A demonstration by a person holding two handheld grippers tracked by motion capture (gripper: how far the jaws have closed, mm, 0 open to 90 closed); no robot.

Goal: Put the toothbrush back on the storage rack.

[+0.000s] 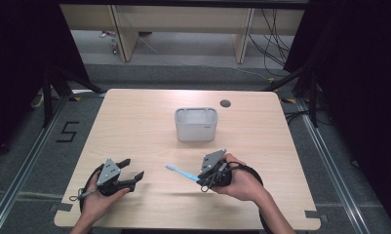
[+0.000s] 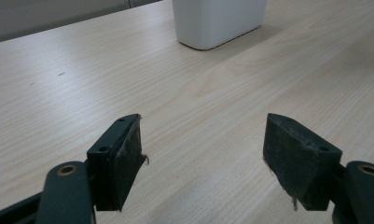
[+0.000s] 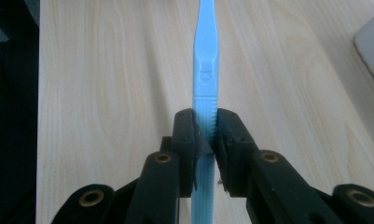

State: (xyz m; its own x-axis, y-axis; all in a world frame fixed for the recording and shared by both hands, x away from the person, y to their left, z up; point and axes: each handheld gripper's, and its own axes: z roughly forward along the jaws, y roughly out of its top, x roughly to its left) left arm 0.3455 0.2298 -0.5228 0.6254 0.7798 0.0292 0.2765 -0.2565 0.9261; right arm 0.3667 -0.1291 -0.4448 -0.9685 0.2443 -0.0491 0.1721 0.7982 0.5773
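A light blue toothbrush (image 1: 182, 172) sticks out to the left from my right gripper (image 1: 203, 178), which is shut on its handle; the pale brush head is at the far end. In the right gripper view the blue toothbrush handle (image 3: 205, 70) runs straight up between the closed pads of the right gripper (image 3: 206, 133). My left gripper (image 1: 133, 168) rests low at the table's front left, open and empty. Its two pads stand wide apart over bare wood in the left gripper view, left gripper (image 2: 202, 140). A white rectangular holder (image 1: 196, 124) stands at the table's middle.
The light wooden table (image 1: 134, 117) has a small round cable hole (image 1: 225, 103) behind the holder. The holder's white base (image 2: 218, 21) rises ahead of the left gripper. Dark floor with tape marks surrounds the table, and desk legs stand at the back.
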